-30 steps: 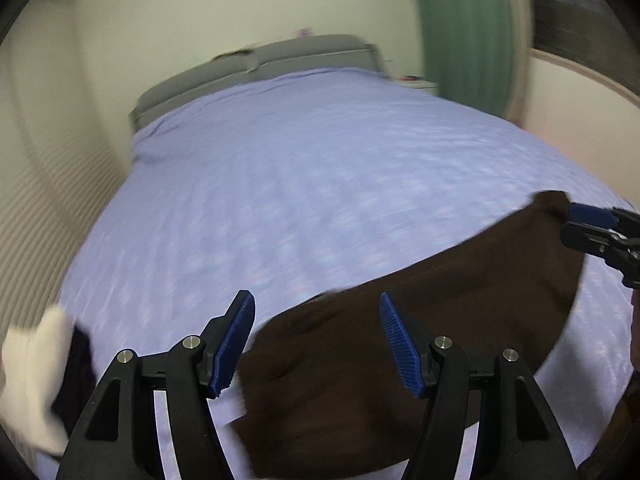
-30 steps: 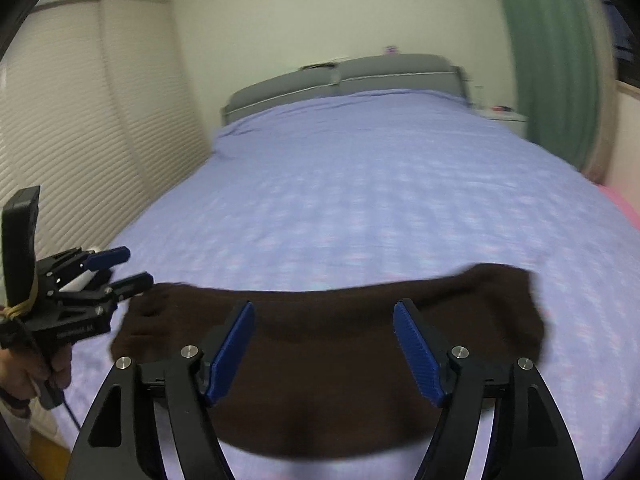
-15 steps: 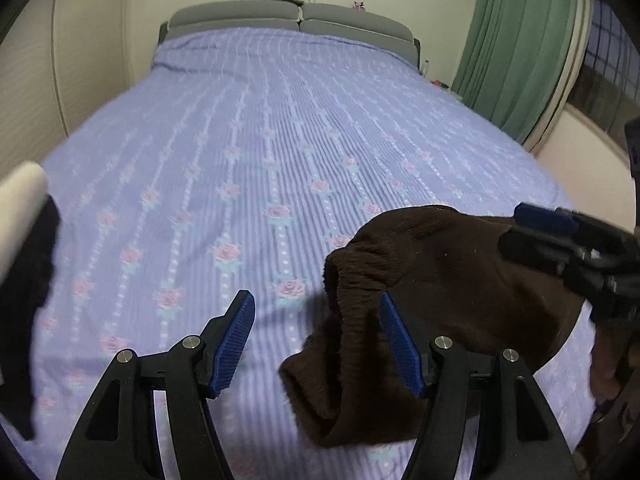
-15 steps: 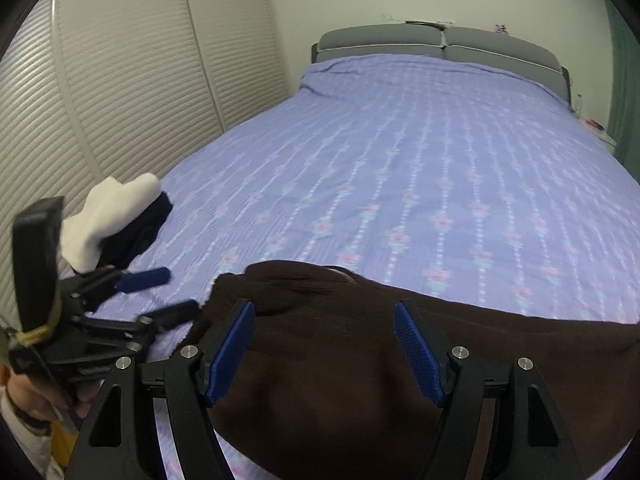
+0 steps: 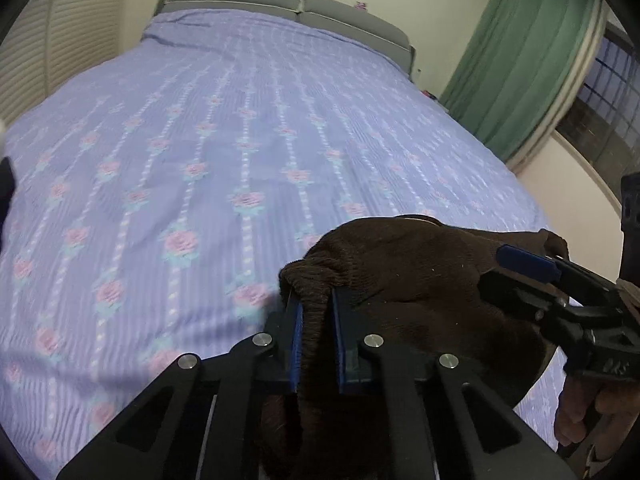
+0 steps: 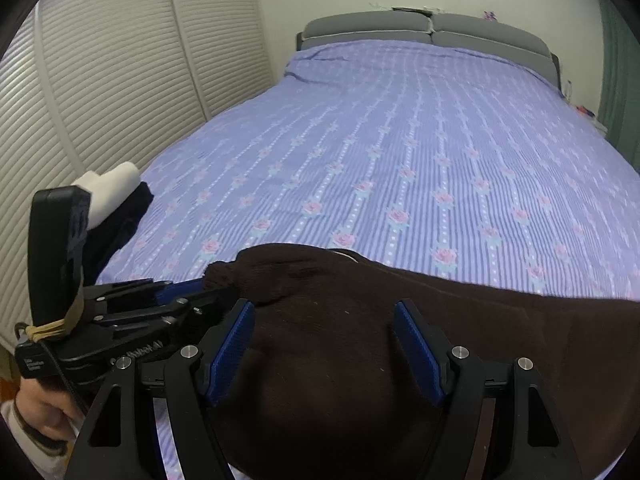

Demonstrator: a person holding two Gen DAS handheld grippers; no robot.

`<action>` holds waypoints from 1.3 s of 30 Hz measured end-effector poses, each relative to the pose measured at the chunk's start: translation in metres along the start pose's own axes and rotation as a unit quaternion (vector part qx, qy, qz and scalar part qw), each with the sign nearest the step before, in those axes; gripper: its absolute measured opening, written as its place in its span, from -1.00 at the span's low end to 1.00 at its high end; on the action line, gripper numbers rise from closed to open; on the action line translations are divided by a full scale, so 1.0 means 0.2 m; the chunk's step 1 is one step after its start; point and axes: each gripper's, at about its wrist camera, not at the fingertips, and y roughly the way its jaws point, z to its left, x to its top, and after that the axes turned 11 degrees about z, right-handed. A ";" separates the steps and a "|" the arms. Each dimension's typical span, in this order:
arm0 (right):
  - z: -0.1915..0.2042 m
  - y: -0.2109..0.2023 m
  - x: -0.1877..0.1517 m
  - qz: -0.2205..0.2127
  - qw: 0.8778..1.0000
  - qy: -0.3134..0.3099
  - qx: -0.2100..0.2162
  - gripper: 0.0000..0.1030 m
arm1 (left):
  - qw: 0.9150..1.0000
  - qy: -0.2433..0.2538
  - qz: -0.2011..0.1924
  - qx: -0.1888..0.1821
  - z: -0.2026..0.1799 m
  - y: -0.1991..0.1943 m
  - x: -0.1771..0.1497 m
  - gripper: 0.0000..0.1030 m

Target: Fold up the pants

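Note:
Dark brown knit pants (image 5: 416,276) lie bunched at the near edge of the bed; in the right wrist view they (image 6: 360,312) spread to the right. My left gripper (image 5: 315,308) is shut on a gathered edge of the pants, seemingly the waistband; it also shows in the right wrist view (image 6: 188,292). My right gripper (image 6: 324,336) is open, its blue pads either side of the cloth just above it. It shows in the left wrist view (image 5: 532,272) at the right, over the pants.
The bed (image 6: 400,128) has a purple flowered sheet and a grey headboard (image 6: 424,26). A white and dark folded pile (image 6: 114,196) sits at the bed's left edge. Louvred closet doors (image 6: 120,80) stand left; a green curtain (image 5: 520,60) hangs right.
My left gripper has closed on the bunched edge of the pants. The right gripper stays open and has come nearer the left one. The pants are more gathered.

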 end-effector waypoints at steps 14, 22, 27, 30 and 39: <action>0.01 -0.11 -0.06 -0.028 1.000 0.010 -0.009 0.41 | 0.997 -0.039 0.004 0.060 0.06 -0.06 -0.16 -0.74; -0.01 -0.18 -0.15 -0.030 0.999 0.000 -0.021 0.41 | 0.998 -0.031 -0.005 0.058 0.03 -0.17 -0.16 -0.36; -0.03 -0.32 -0.21 -0.055 0.998 0.013 -0.020 0.41 | 0.996 -0.048 -0.037 0.068 0.01 -0.33 -0.30 0.09; -0.05 -0.39 -0.27 -0.069 0.997 0.027 -0.018 0.41 | 0.995 -0.061 -0.036 0.068 0.02 -0.33 -0.41 0.24; 0.03 -0.43 -0.49 -0.067 0.997 0.010 -0.032 0.41 | 0.983 -0.181 -0.035 -0.017 0.07 -0.22 -0.64 0.24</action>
